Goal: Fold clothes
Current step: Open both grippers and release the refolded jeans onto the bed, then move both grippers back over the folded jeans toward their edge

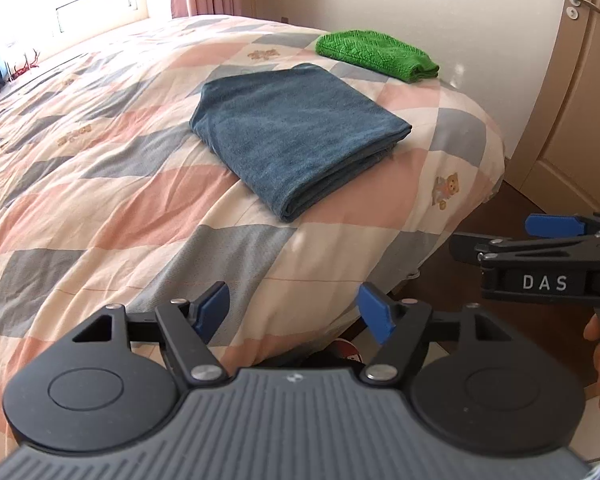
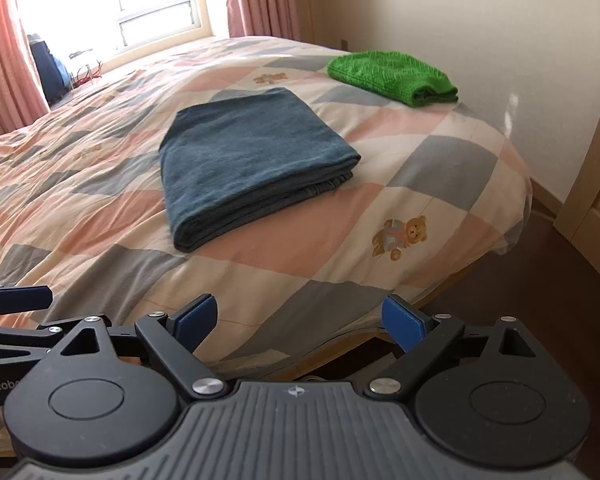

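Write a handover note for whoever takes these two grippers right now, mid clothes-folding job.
Left gripper: open, empty, held off the near edge of the bed.
Right gripper: open, empty, beside the left one, also short of the bed.
Blue garment: folded into a flat rectangle, lying on the quilt in front of both grippers.
Green knit item: folded, lying farther back near the wall-side corner of the bed, apart from the blue one.
Done: both visible pieces look folded.
Left: no unfolded clothing shows in either view; probably check outside the frames for more, or tidy the blue garment's slightly uneven near layers.
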